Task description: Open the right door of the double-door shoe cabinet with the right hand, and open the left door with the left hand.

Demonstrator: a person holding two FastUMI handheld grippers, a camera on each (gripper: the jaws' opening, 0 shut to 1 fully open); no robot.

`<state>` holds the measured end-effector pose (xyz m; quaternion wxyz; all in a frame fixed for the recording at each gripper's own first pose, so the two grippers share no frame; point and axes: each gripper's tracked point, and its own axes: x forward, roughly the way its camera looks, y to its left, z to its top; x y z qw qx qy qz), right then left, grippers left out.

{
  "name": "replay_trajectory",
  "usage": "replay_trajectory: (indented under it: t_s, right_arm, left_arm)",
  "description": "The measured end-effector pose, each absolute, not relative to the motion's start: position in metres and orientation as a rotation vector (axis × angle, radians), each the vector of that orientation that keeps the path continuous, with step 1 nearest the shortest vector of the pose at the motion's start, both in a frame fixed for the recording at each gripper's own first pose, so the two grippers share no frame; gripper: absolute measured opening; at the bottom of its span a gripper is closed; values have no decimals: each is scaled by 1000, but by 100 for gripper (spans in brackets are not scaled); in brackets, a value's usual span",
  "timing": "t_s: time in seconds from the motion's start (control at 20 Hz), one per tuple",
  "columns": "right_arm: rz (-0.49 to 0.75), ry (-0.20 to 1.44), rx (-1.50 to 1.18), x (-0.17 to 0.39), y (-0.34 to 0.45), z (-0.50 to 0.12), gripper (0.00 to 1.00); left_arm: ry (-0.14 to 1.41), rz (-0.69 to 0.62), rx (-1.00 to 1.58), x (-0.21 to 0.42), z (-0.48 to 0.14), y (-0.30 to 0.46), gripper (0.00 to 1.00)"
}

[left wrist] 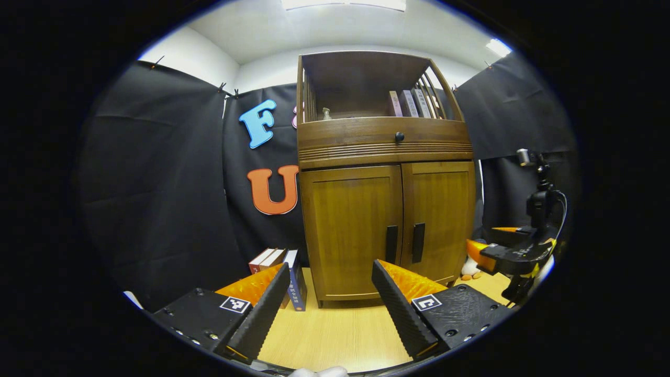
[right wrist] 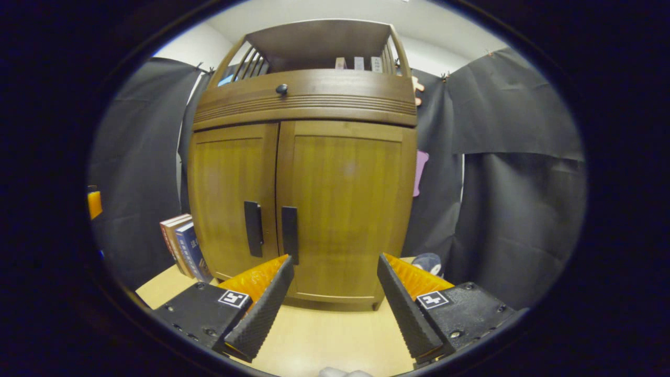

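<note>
Both doors (right wrist: 340,209) are seen closed; the approach is judged underway. The right tool (right wrist: 335,293) and left tool (left wrist: 332,298), spread wide, hold nothing. The right handle (right wrist: 289,234) is probably to be gripped next.

Ceiling light panels (left wrist: 343,4) are supplying even, bright illumination from overhead in the left gripper view; a second panel (left wrist: 498,47) is glaring white at upper right, with detail blown out. The shoe cabinet (left wrist: 384,178) is showing warm and well exposed, its upper shelf recess falling into shade. The cabinet's door fronts (right wrist: 314,204) are carrying a soft sheen in the right gripper view. A faint shadow is lying on the floor (right wrist: 324,335) under the cabinet base. Fisheye distortion is bowing straight edges outward, strongest toward the rim. Focus is holding sharp centrally; edges are softening, with slight blue fringing.
</note>
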<state>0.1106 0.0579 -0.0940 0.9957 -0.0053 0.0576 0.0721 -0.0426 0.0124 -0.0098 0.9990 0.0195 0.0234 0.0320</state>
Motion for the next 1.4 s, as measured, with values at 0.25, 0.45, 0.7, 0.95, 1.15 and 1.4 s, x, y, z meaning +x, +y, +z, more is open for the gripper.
replay_trajectory:
  t_s: [0.25, 0.45, 0.7, 0.95, 1.15, 1.4]
  right_arm:
    - [170, 121, 15, 167, 99, -101, 100]
    - [165, 126, 23, 212, 121, -105, 100]
    - [186, 162, 34, 252, 152, -117, 95]
    - [195, 202, 40, 276, 172, -131, 78]
    - [175, 229, 38, 285, 165, -138, 62]
    - [169, 250, 45, 288, 166, -144, 39]
  left_arm:
    - [42, 71, 13, -42, -7, 11, 96]
    - [35, 83, 6, -44, -3, 12, 96]
    - [39, 100, 19, -48, 4, 19, 96]
    - [55, 121, 10, -48, -2, 32, 96]
    - [58, 138, 7, -49, -3, 42, 96]
    - [59, 162, 15, -53, -3, 56, 96]
